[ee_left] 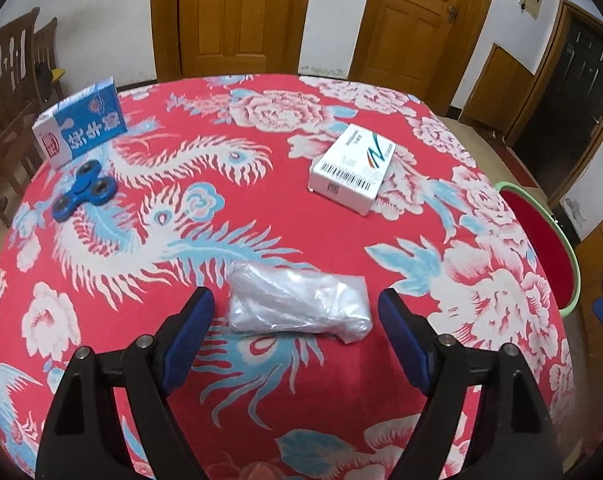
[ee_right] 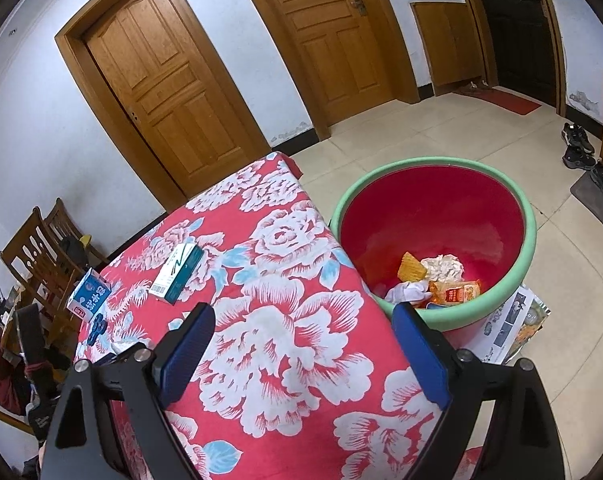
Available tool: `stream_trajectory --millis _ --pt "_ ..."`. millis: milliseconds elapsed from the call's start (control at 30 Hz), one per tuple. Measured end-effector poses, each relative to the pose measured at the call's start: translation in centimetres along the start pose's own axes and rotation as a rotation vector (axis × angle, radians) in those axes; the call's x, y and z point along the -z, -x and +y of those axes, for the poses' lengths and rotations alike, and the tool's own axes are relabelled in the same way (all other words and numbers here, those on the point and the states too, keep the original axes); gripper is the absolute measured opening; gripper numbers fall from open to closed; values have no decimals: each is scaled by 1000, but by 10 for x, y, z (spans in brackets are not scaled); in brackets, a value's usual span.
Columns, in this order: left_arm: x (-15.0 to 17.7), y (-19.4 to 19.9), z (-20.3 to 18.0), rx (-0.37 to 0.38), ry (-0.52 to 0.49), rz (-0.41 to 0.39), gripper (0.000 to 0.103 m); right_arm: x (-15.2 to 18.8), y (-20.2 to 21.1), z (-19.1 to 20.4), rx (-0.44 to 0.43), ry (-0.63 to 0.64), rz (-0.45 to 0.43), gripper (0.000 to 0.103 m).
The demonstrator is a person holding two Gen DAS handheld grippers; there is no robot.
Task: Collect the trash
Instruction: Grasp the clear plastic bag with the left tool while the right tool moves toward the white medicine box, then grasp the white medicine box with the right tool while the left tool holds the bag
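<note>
A crumpled clear plastic bag [ee_left: 299, 303] lies on the red flowered tablecloth [ee_left: 285, 216], between the tips of my open left gripper [ee_left: 297, 300]; the pads do not touch it. A white medicine box [ee_left: 351, 168] lies further back right, and also shows in the right wrist view [ee_right: 177, 274]. A blue milk carton [ee_left: 79, 128] and a blue fidget spinner [ee_left: 86, 195] sit at the far left. My right gripper [ee_right: 303, 320] is open and empty above the table's right side. The red bin with a green rim [ee_right: 531, 248] stands on the floor beside the table and holds wrappers and tissue [ee_right: 441, 276].
Wooden chairs [ee_left: 9, 80] stand left of the table. Printed paper [ee_right: 513, 324] lies under the bin. Shoes [ee_right: 579, 146] sit on the tiled floor by the far right wall. Wooden doors line the back wall.
</note>
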State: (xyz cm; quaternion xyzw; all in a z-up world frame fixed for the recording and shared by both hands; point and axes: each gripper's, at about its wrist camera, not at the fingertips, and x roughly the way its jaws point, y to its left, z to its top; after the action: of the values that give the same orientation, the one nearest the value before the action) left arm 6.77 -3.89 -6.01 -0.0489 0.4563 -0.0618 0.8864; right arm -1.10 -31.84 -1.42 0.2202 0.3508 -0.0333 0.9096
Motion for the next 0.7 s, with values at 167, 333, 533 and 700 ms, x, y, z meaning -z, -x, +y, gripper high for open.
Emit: stream_trajectory --millis 167,333,533,700 --pt "3 -5 -1 13 -14 21 83 0 -1 3 2 10 6 92" --pt "2 -3 2 18 2 17 70 -1 -4 7 1 16 17 92" --pt "-6 0 16 67 41 11 69 -2 -7 18 -1 42 26 92" --pt "-26 7 32 46 52 -33 69 -7 -15 33 -9 63 43 92"
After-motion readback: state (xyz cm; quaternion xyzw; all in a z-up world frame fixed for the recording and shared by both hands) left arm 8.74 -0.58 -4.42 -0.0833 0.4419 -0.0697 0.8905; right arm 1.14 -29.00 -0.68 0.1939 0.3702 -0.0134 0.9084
